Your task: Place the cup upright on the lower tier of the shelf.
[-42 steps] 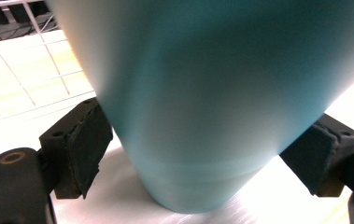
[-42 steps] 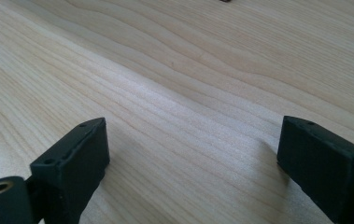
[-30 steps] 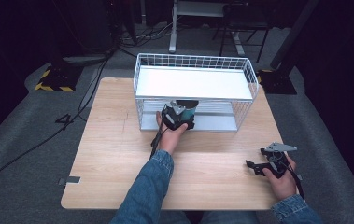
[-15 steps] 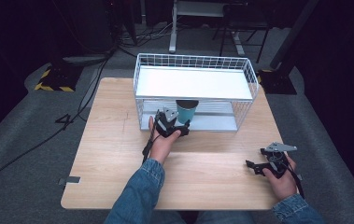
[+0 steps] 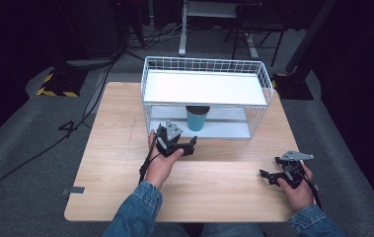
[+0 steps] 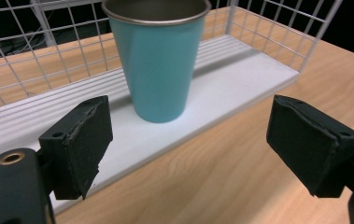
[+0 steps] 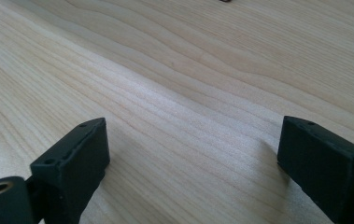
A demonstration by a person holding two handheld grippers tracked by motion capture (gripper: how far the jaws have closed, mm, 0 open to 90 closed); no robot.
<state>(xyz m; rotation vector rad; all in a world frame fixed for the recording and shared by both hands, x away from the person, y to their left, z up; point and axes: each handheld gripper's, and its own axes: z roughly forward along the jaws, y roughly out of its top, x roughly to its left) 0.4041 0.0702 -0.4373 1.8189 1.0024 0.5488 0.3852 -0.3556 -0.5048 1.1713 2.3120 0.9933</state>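
This looks like a lab or studio set up for recording, not a home. A plain light wooden table (image 5: 125, 128) stands in the middle of the frame on grey carpet (image 5: 21, 163), with everything beyond it dark. At the upper left, black cables (image 5: 95, 74) run across the floor past a base edged with yellow-and-black hazard tape (image 5: 51, 91). At the top centre, the white legs of a desk or stand (image 5: 184, 29) rise from the floor, and a dark pole (image 5: 308, 44) leans in at the upper right. A strip of tape (image 5: 73, 191) marks the floor by the table's lower left corner.
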